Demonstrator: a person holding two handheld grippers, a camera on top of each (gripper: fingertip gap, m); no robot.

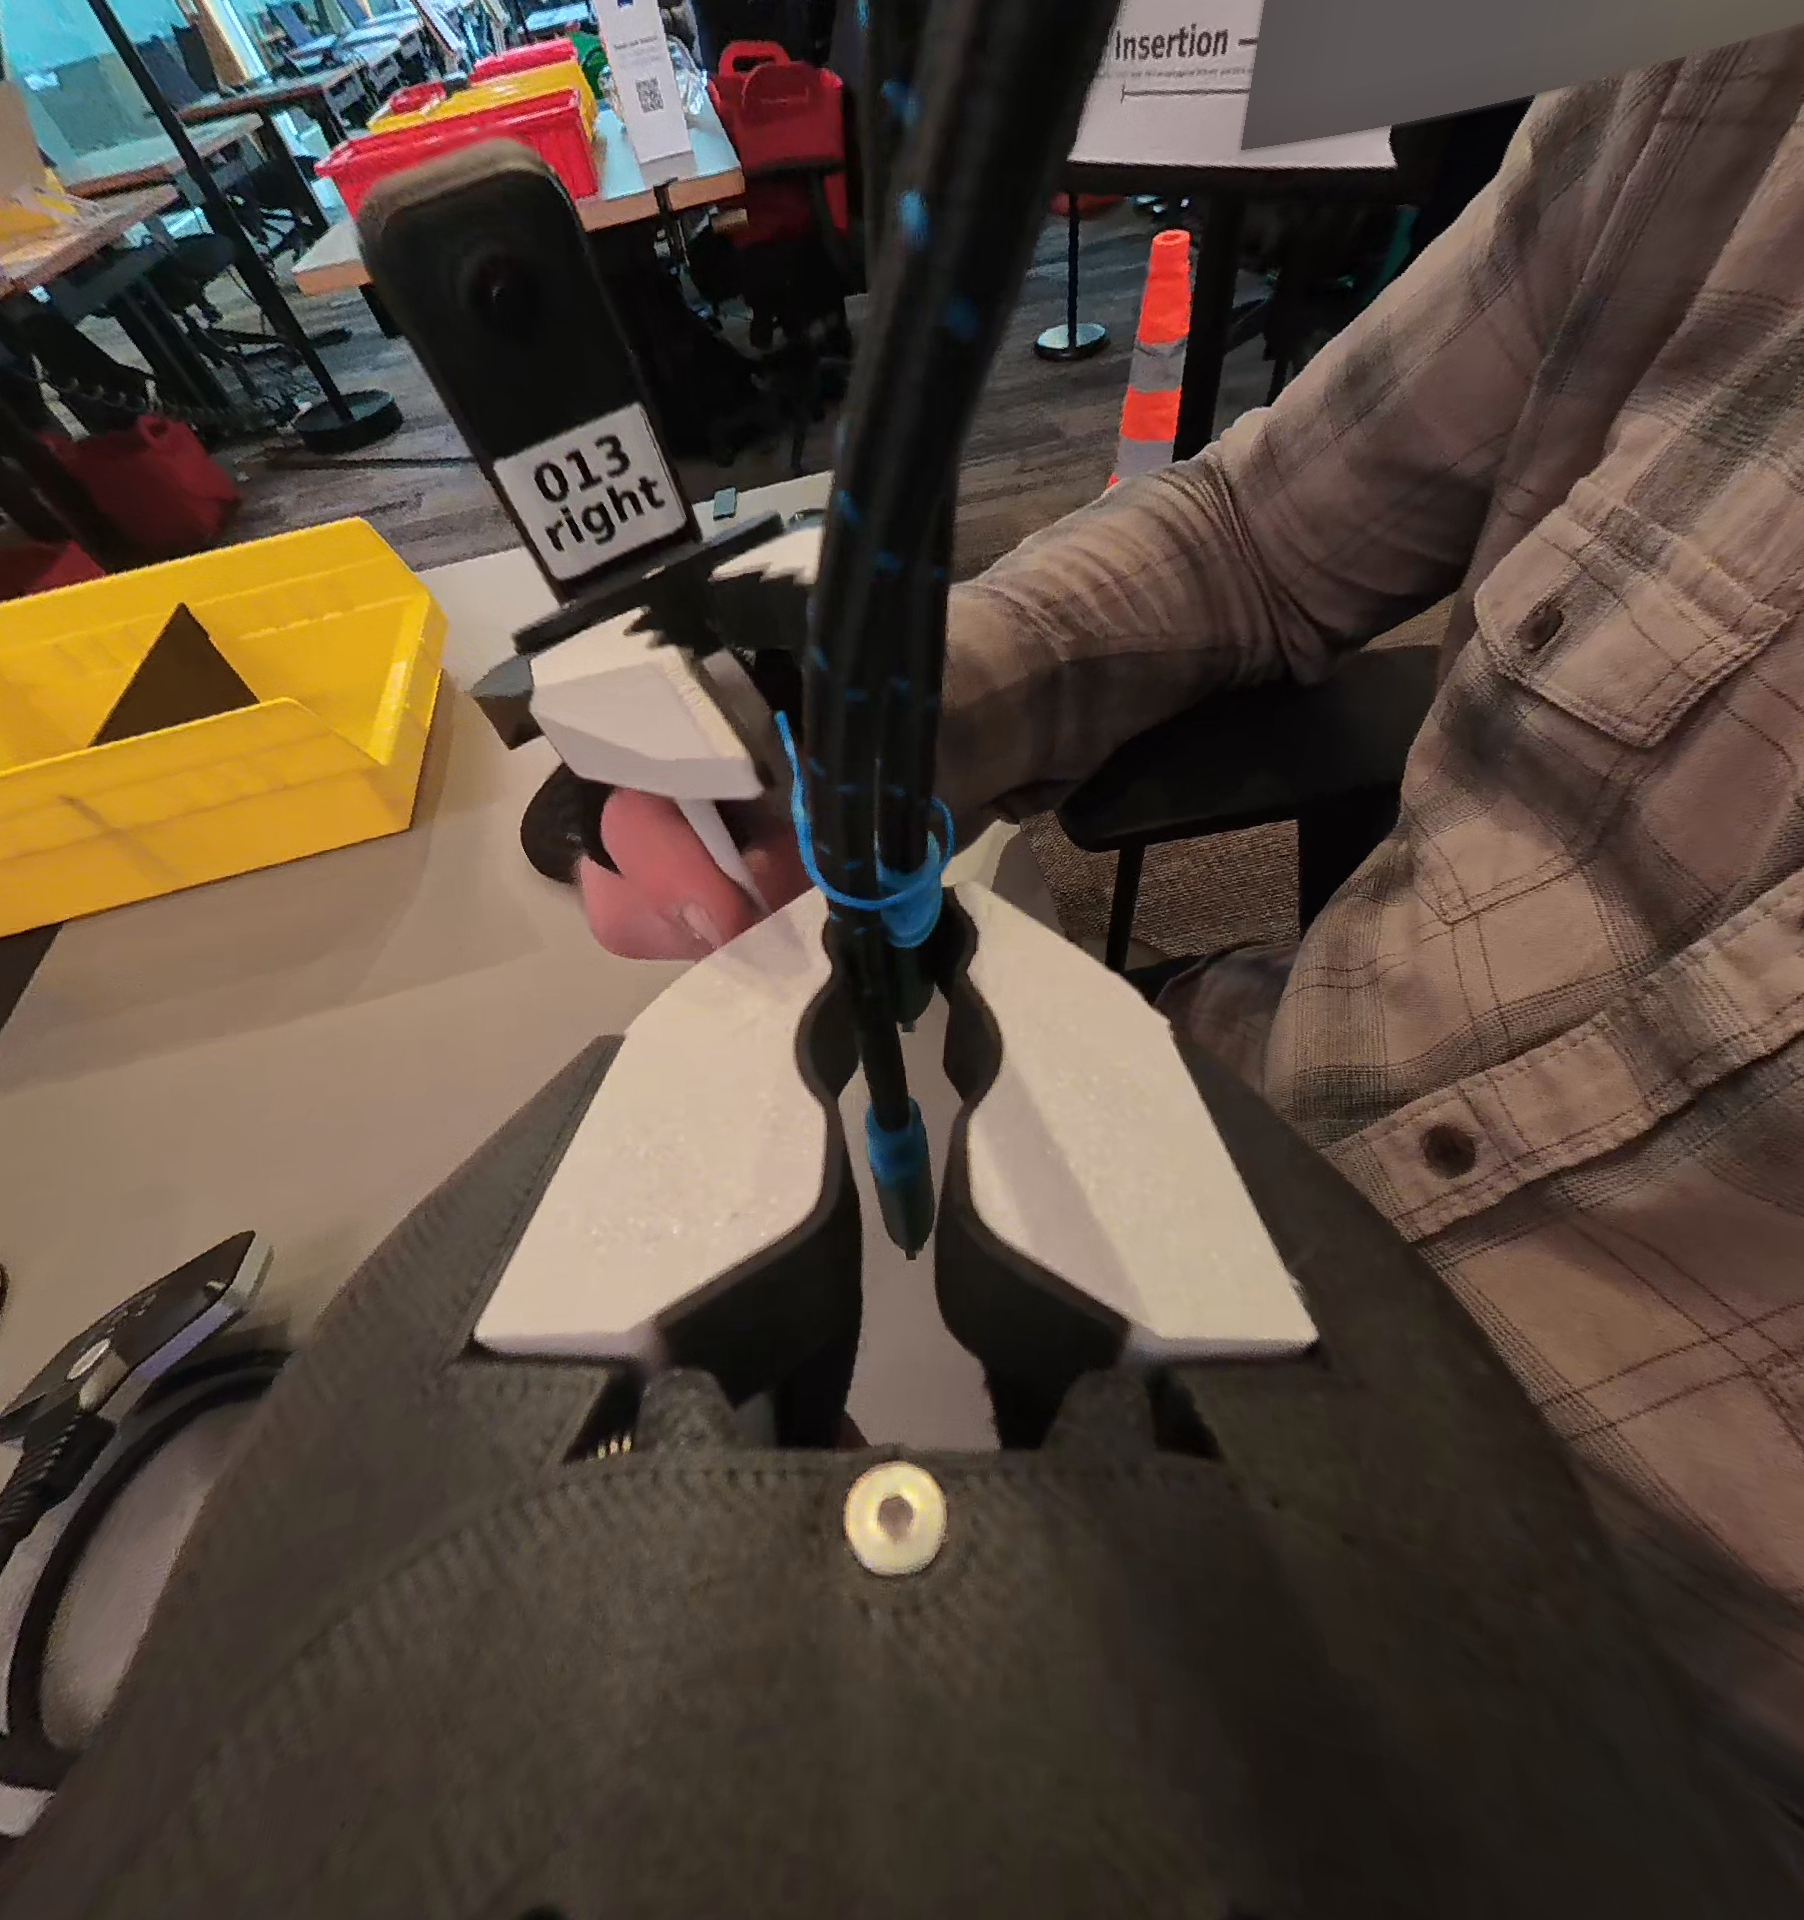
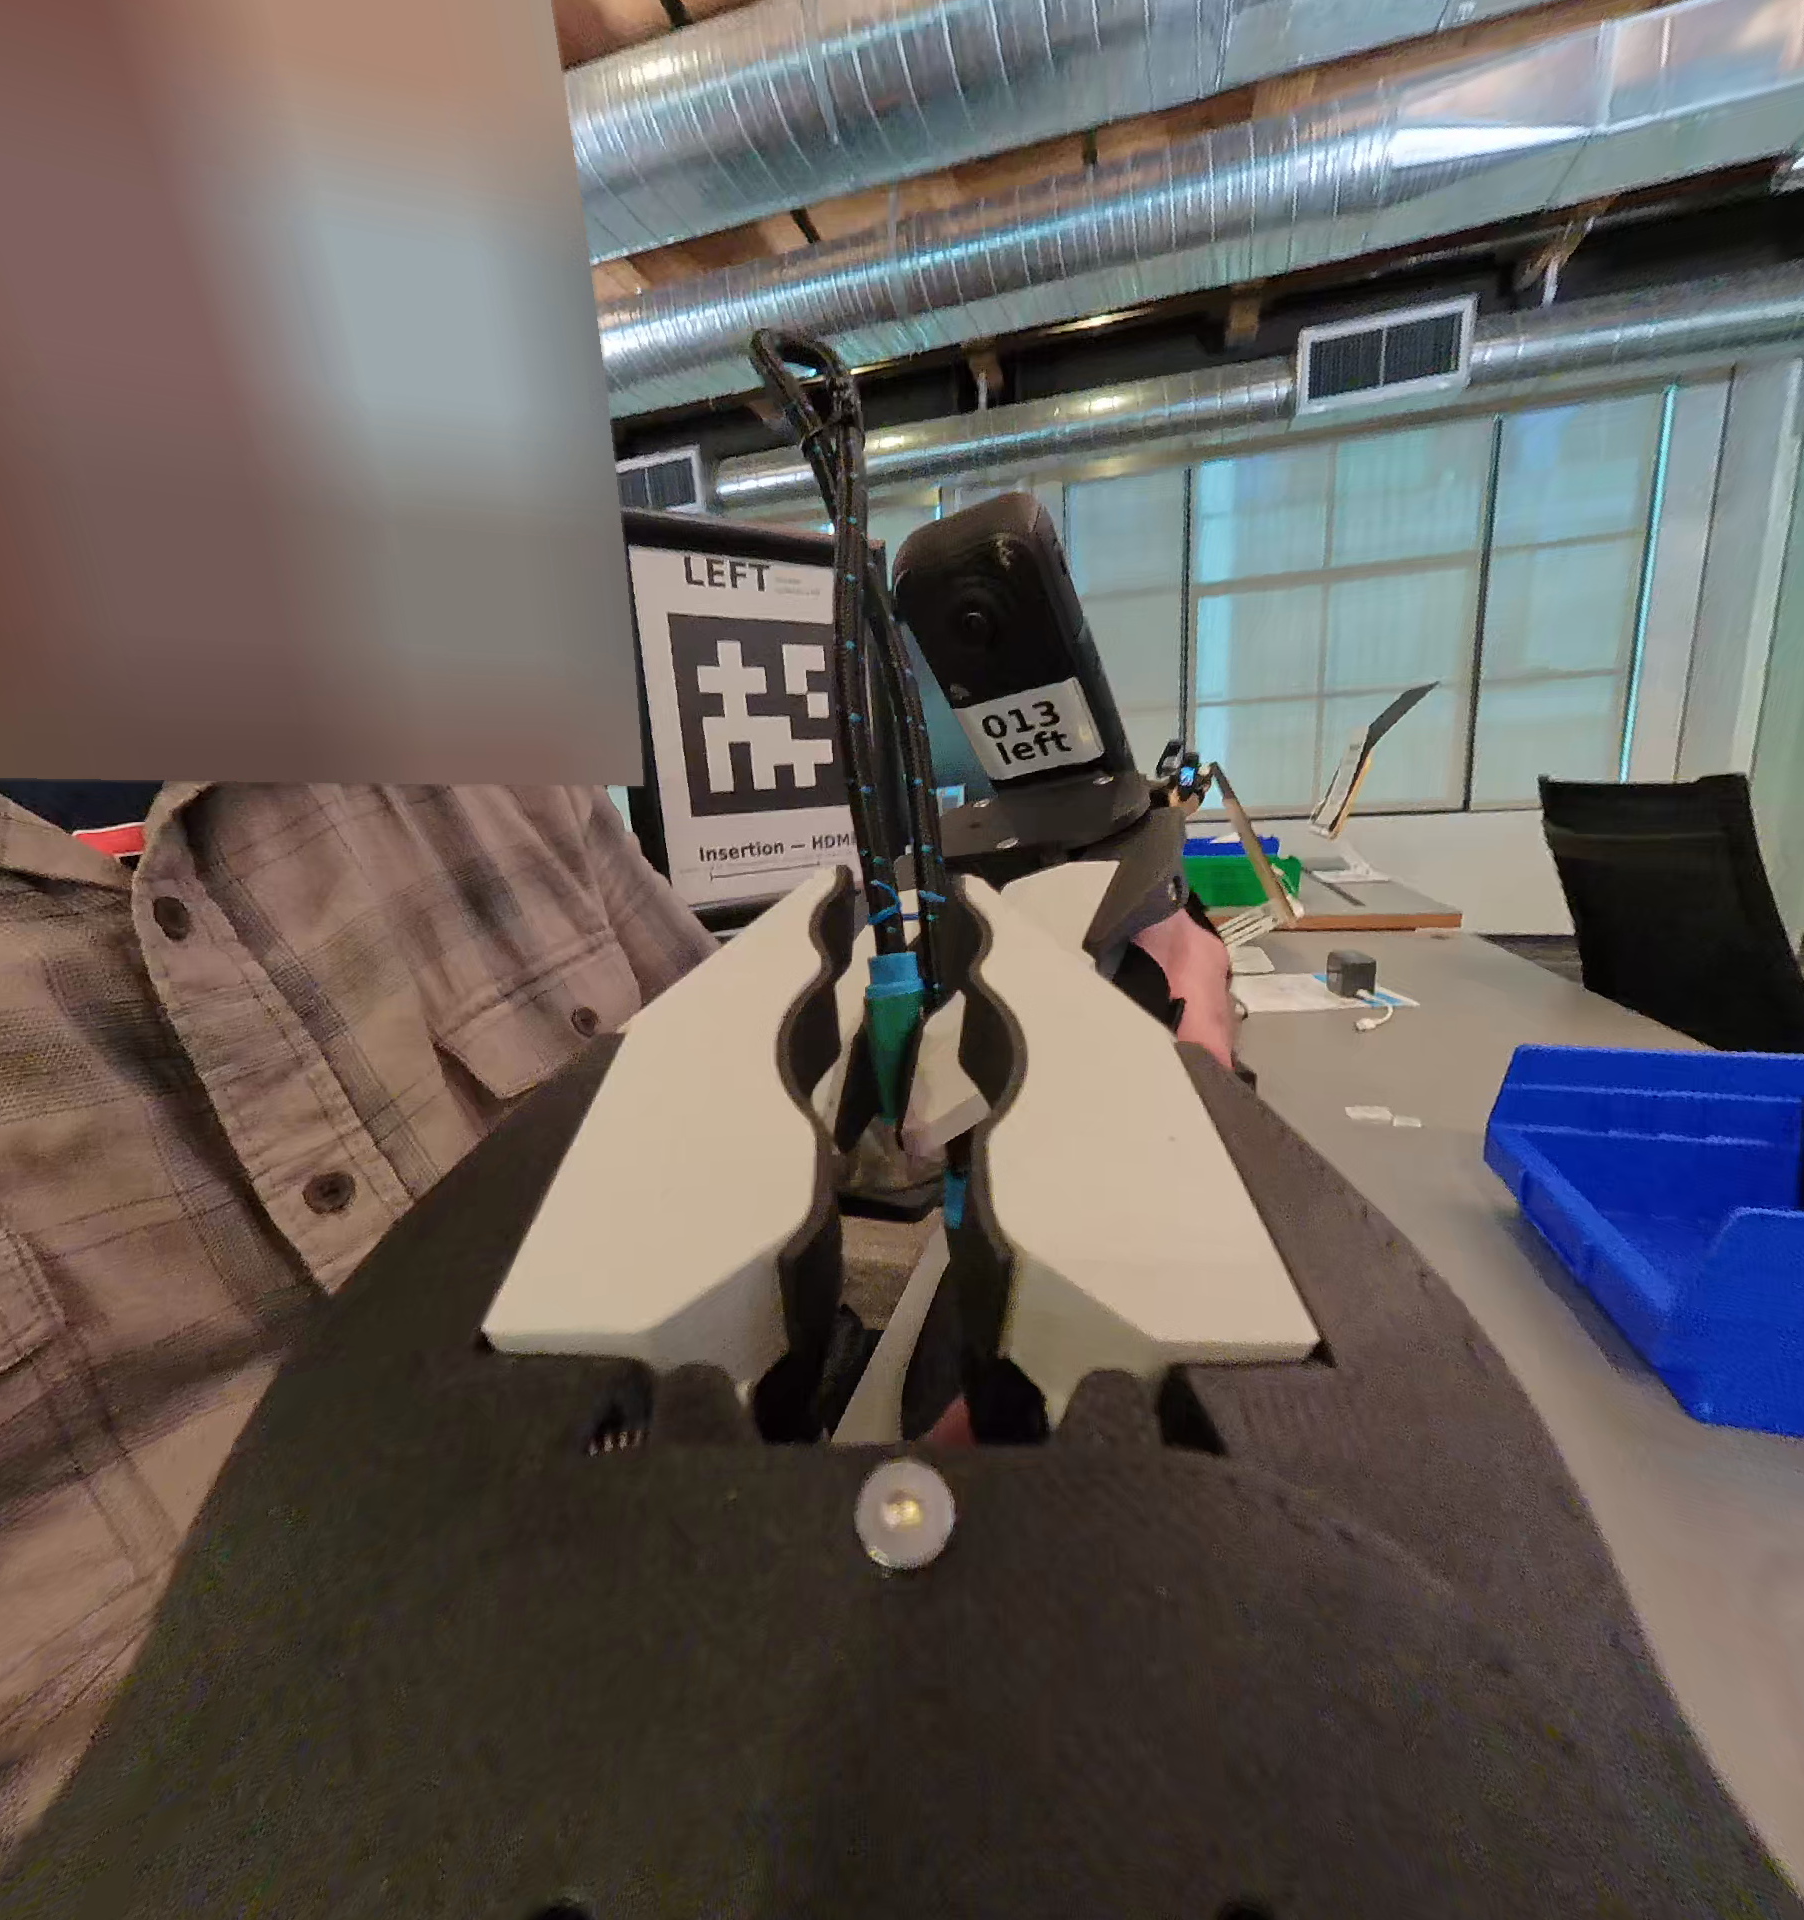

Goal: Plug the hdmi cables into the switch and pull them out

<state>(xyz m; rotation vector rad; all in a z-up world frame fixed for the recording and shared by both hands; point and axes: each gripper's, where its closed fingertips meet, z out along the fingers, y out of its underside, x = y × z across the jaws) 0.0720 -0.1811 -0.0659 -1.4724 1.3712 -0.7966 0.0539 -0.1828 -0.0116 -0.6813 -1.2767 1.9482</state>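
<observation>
Grey table (image 1: 254,1039), yellow bin (image 1: 181,727), cable bundle (image 1: 877,727) prob. gripped

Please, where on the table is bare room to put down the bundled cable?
Bare grey table lies between the yellow bin and the left hand-held gripper. More lies left of the blue bin. It is crowded by the black adapter and cable and by the small charger.

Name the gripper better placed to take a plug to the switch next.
Left, probably. The left gripper and right gripper both grip the HDMI cable bundle, but the black box that looks like the switch lies beside the left one; the right wrist view shows none.
</observation>
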